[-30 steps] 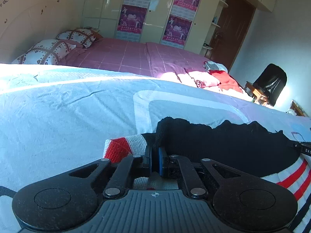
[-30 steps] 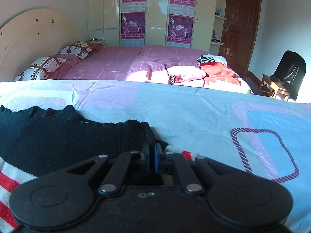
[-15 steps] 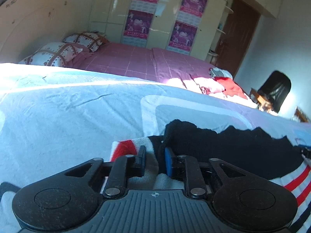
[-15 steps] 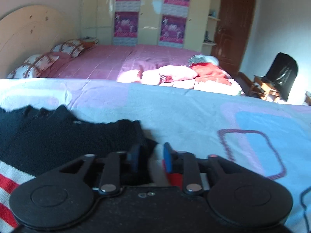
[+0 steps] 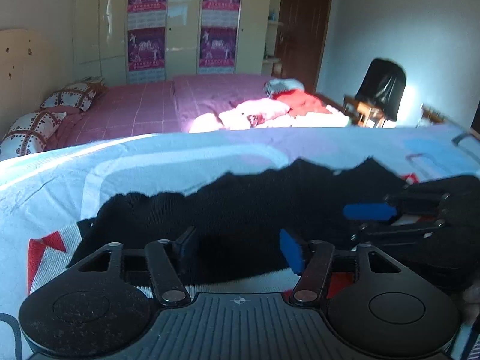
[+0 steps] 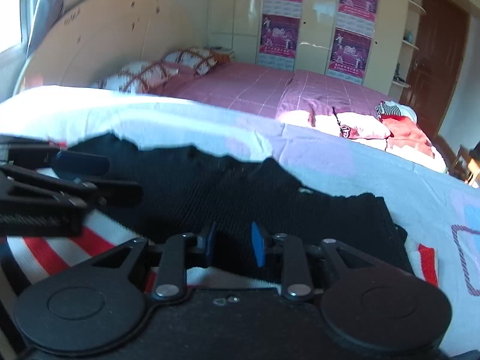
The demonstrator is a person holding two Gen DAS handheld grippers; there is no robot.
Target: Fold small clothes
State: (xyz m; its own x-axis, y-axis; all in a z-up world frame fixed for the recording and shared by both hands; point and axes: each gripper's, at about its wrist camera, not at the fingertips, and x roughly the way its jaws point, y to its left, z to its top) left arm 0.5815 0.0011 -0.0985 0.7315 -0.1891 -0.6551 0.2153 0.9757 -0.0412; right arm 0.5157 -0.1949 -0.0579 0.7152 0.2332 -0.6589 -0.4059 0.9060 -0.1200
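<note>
- Black knitted garment with red-and-white striped ribbing (image 5: 240,210) lay flat on the pale blue and white patterned bedsheet (image 5: 120,180), directly under both tools.
- Left gripper (image 5: 240,247): jaws wide and opening, black knit showing between the pads, nothing pinched.
- Right gripper (image 6: 232,247): jaws narrower and closing slightly, knit between them; pads did not appear to press on it.
- Each tool showed in the other's view, so the two stood close together over the middle of the garment.
- Step, as judged: a fold just laid down and let go; the dark top layer covered most of the striped layer.
- Next move probably called for a fresh grip on an edge or corner, or smoothing the laid layer.
- Hard to read: the garment's near edge was hidden behind the tool bodies; black-on-black hid the fold lines; motion blur softened the far edge.
- Beyond: pink checked bedspread (image 6: 270,90) with a heap of pink and red clothes (image 5: 270,111).
</note>
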